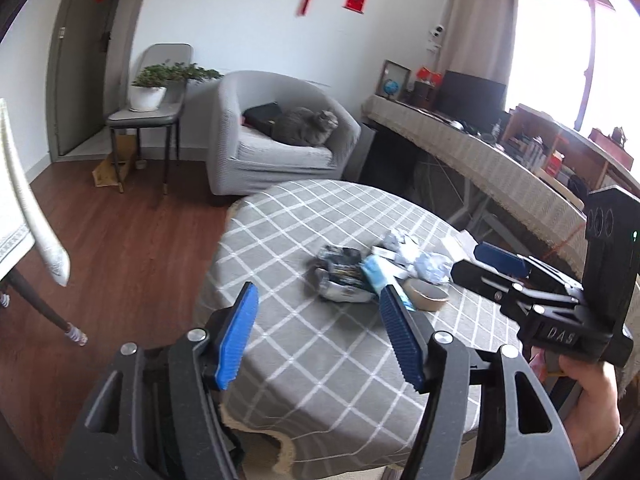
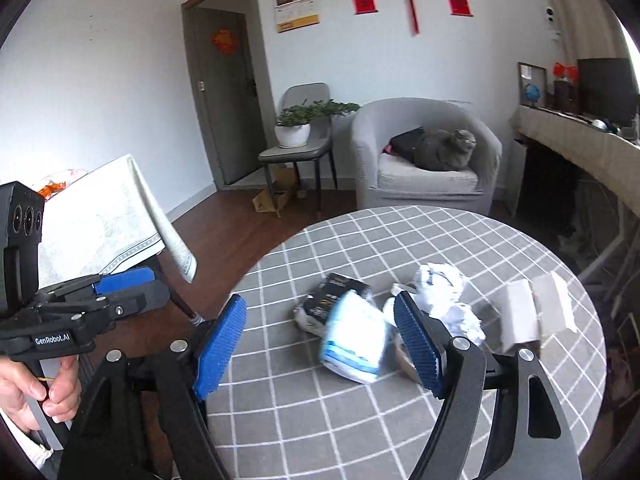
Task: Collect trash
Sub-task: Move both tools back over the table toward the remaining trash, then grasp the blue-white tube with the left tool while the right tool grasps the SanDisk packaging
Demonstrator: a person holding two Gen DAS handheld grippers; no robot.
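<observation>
Trash pile: clustered near the middle of the round table, on the grey checked tablecloth. No piece held at this moment.

Contents, from the pile's near edge outward:
- Soft plastic packet, white with blue print, glossy, slumped and pillow-shaped. Resting against the dark pouch behind it.
- Dark printed pouch, creased foil or film, partly flattened.
- Crumpled white paper, irregular ball, sharp folds, light and springy by the look of it.
- Cardboard tape core, short brown ring, rigid, lying flat beside the packet.
- Two pale boxes or folded cards, matte, set apart toward the table's far right edge.

Left gripper: jaws apart, nothing between the ribbed blue pads; aimed down at the pile from short of it. Right gripper: jaws wide apart, empty, framing the plastic packet in its own view without touching it.

Step in hand, as judged: approach before the first pick. Nothing collected yet; no bin or bag visible in either view.

Next move, as judged: close in on one item, pads either side, then clamp. Packet: grip across a loose fold, as the smooth film is likely to slip. Paper ball: light squeeze sufficient. Tape core: pinch on the wall, not across the ring.

Surroundings: grey tub armchair with a grey cat on the seat, potted plant on a chair, wood-look floor.
</observation>
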